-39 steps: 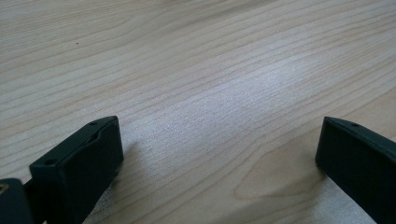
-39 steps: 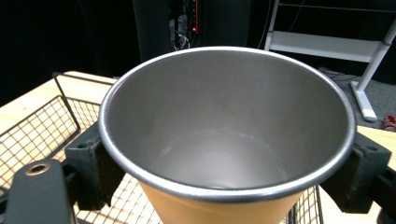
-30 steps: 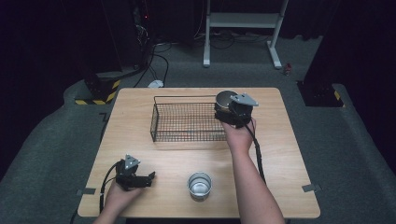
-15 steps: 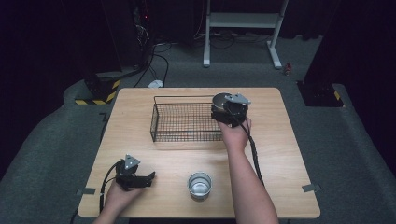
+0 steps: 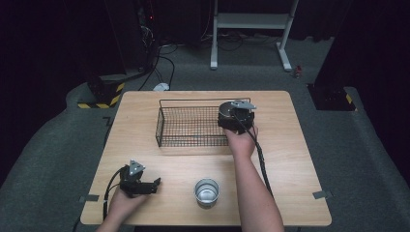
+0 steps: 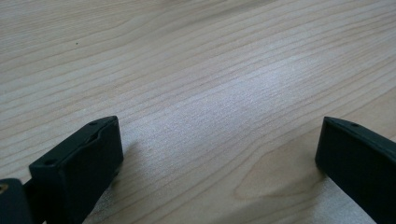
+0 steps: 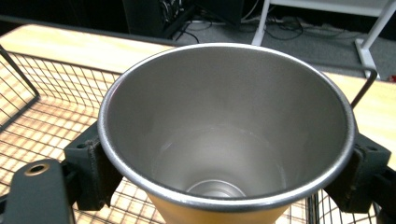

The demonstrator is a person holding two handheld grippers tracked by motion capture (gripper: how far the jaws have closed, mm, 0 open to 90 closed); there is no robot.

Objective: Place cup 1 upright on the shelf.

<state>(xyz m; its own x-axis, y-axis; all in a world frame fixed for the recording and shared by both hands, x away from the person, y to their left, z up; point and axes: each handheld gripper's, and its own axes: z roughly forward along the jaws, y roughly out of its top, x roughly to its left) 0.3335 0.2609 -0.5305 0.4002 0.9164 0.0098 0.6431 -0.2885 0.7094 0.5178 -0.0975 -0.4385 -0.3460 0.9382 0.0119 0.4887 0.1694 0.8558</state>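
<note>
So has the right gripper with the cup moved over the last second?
Yes. The right gripper, shut on the cup, has shifted left, from just outside the wire basket's right end to above its right corner. The table cup stayed put.

A light wooden table (image 5: pixel 290 159) with rounded corners stands on grey carpet (image 5: pixel 58 159) in a dark room. Its pale grain runs in long wavy lines in the left gripper view, with a soft sheen of light across it. Small strips of grey tape (image 5: pixel 322 195) lie at its near corners. Beyond the far edge a white metal stand (image 5: pixel 251 29) rests on two feet, with black cables (image 5: pixel 164 55) strewn over the floor beside it. A block with yellow and black hazard stripes (image 5: pixel 99 99) sits at the left, and a dark block (image 5: pixel 333 96) at the right. The surroundings fall into blackness.
</note>
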